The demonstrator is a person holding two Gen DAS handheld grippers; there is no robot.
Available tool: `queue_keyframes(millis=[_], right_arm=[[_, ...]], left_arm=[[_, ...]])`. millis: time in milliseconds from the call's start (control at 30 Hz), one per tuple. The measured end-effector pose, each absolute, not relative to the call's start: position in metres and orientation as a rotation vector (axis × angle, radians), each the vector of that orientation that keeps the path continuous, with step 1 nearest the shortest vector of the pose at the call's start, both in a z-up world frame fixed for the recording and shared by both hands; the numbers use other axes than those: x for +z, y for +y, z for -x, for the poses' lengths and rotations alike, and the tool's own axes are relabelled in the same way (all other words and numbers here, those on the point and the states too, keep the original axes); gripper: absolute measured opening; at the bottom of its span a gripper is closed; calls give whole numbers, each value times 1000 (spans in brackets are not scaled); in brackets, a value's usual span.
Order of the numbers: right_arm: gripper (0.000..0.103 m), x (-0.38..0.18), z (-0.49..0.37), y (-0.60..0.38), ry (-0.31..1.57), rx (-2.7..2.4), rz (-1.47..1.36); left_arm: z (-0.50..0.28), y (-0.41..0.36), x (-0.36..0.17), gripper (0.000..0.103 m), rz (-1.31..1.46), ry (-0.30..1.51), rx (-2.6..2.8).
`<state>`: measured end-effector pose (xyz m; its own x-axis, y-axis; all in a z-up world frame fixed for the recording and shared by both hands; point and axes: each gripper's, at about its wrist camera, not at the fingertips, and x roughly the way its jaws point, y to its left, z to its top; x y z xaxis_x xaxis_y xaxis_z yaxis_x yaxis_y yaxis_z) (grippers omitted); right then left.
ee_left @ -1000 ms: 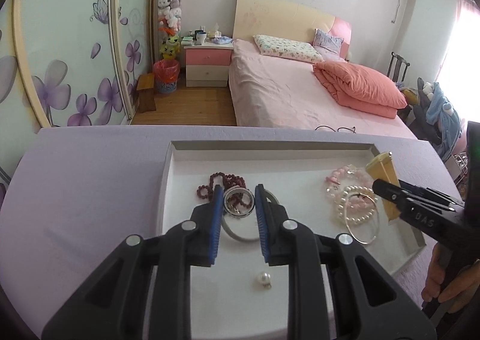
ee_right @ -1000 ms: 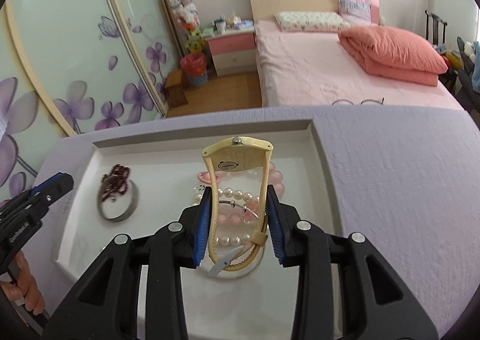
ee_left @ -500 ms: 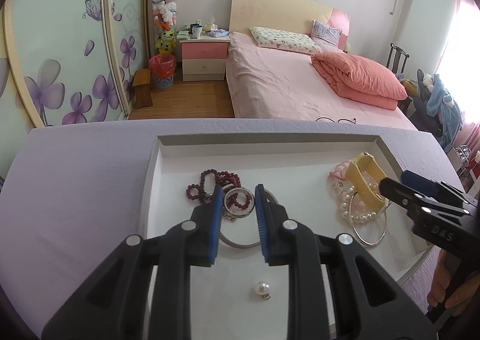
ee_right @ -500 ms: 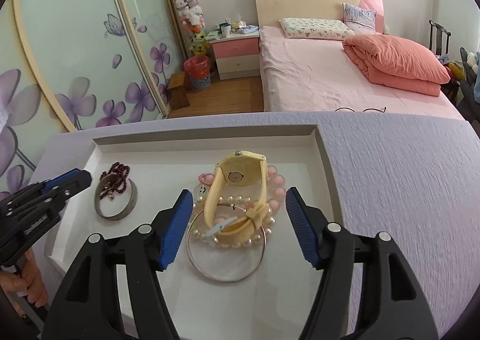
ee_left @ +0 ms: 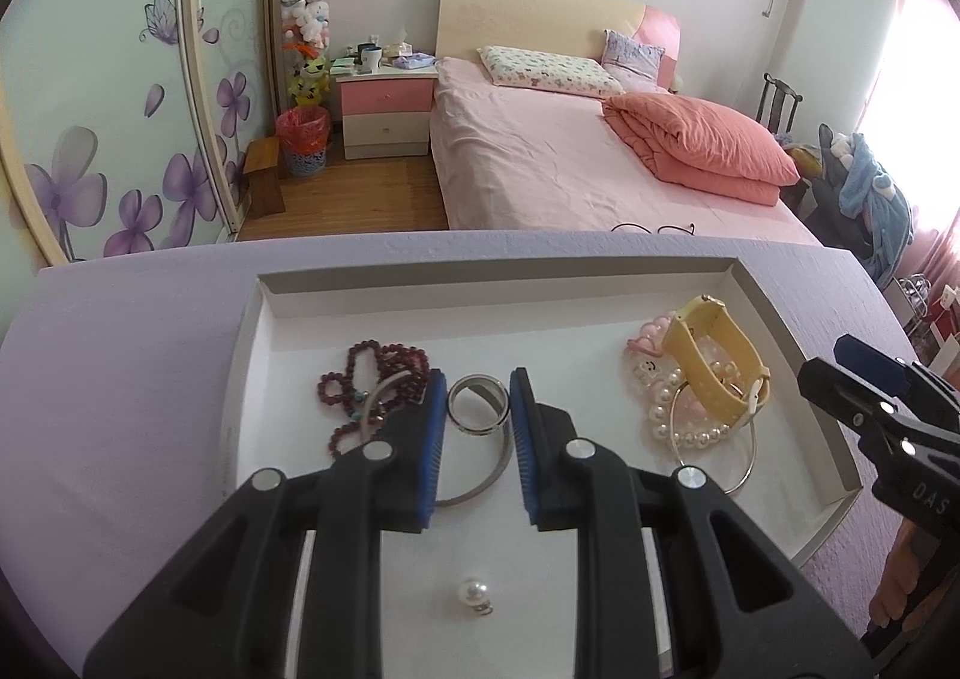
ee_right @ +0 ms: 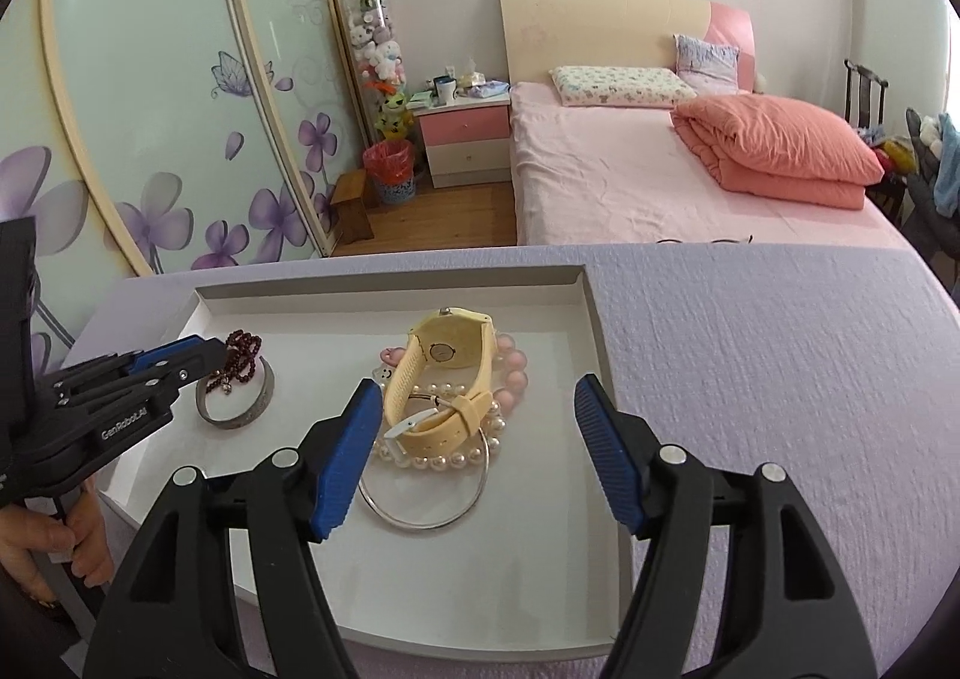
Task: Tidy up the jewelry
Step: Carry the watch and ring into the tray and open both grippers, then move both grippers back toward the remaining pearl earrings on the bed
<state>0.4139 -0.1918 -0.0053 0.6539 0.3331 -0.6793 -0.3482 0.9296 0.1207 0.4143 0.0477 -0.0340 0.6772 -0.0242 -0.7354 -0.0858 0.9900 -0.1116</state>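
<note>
Sorting step in hand: right gripper (ee_right: 480,445), tilted down over the white tray (ee_right: 594,331), jaws spread wide and empty, having opened within the last second; the yellow watch (ee_right: 447,379) lies free beyond its tips on the pearl bracelet (ee_right: 444,460) and thin bangle (ee_right: 420,517). Left gripper (ee_left: 478,427), also angled down, is nipped onto a small steel ring (ee_left: 478,402), loose pearl (ee_left: 473,592) below it, dark bead strand (ee_left: 372,379) and wide bangle (ee_right: 237,400) just past. Next, probably: carry the ring to its own bare patch and lower before letting go, since it could roll.
</note>
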Motion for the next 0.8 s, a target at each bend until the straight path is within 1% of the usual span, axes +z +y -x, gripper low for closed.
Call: queue_keyframes(millis=[33,67,100,433,600,800], right_arm=[[68,-6,-413,-192,766,390,23],[68,-6,-412,-192,766,392,22],[68,-7,-411,-193,768,395,19],[68,-1,-388,-194,761,425,11],[68,2,-365,-192,755,450,3],[68,1,-337,-189,757,480,-2]], left_arm=[[-414,49,-34,27,140,824,36],[-414,50,-33,42,137,819,43],[-411,51,-31,55,133,807,62],[-388,78,-9,56,176,754,103],[-363,90,-1,60,184,732,119],[-311,106,3,66,167,703,149]])
